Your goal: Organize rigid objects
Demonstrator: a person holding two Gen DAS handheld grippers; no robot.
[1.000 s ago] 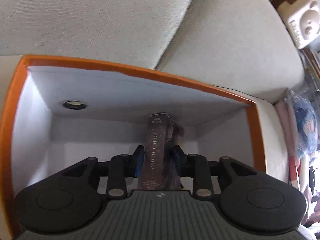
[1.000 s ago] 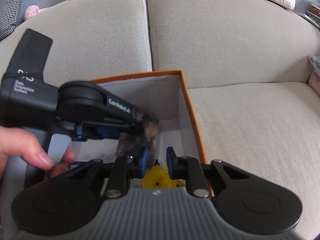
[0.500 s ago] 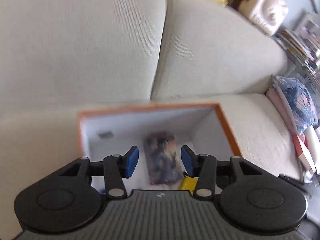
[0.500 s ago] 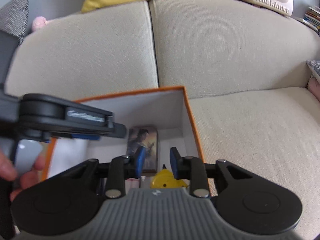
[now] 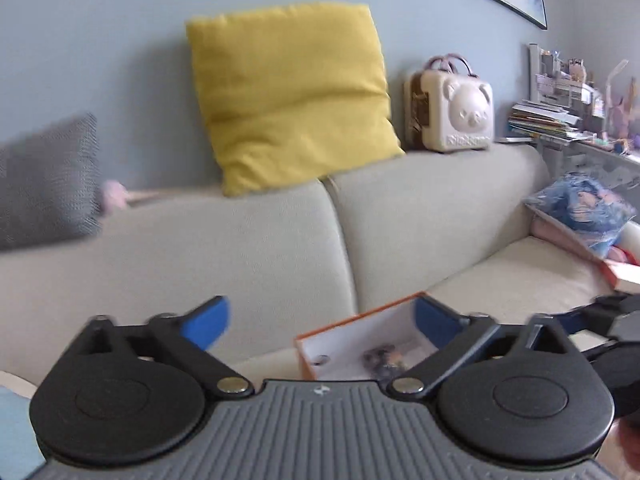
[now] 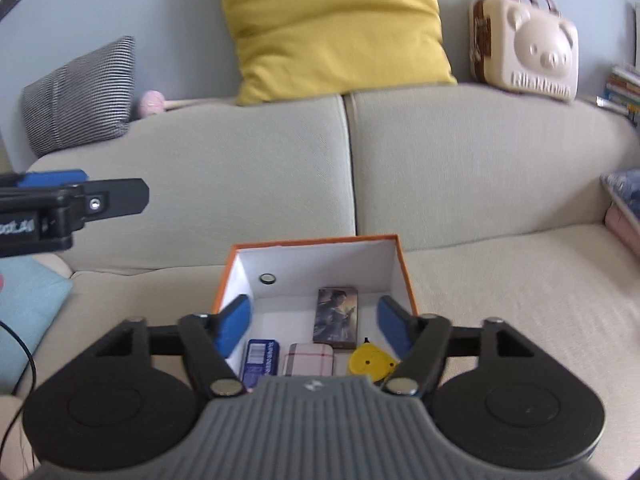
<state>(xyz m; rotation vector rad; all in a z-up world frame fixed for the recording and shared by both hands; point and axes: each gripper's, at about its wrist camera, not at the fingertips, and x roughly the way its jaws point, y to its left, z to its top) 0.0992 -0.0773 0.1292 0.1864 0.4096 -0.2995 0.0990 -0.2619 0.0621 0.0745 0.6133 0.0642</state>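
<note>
**Both hand-held grippers clear of the box, jaws spread**

And here's the right hand-held gripper (image 6: pixel 314 322) poised over the orange-rimmed box (image 6: pixel 406 276) on the sofa (image 6: pixel 240 184), its blue pads wide apart with nothing between them — those jaws have just been opening. Down in the box, the photo card pack (image 6: pixel 336 317) lies flat against the back wall at about 12 o'clock from the gripper. Just nearer, in a row: a blue tin (image 6: pixel 261 360) at 10 o'clock, a plaid case (image 6: pixel 309 364) in the middle, a yellow round piece (image 6: pixel 373 364) at 2 o'clock. A small dark disc (image 6: pixel 267 279) sits on the left inner wall.

Over to the left hand-held gripper (image 5: pixel 320 322): jaws wide too, just opened, empty, facing the sofa back. The box shows at its 5 o'clock, and the blurred dark shape inside is probably the card pack. In the right view this gripper pokes in at 9 o'clock, well apart from the box.

A yellow cushion (image 6: pixel 336 28) and a bear-faced case (image 6: pixel 528 44) top the backrest.
</note>
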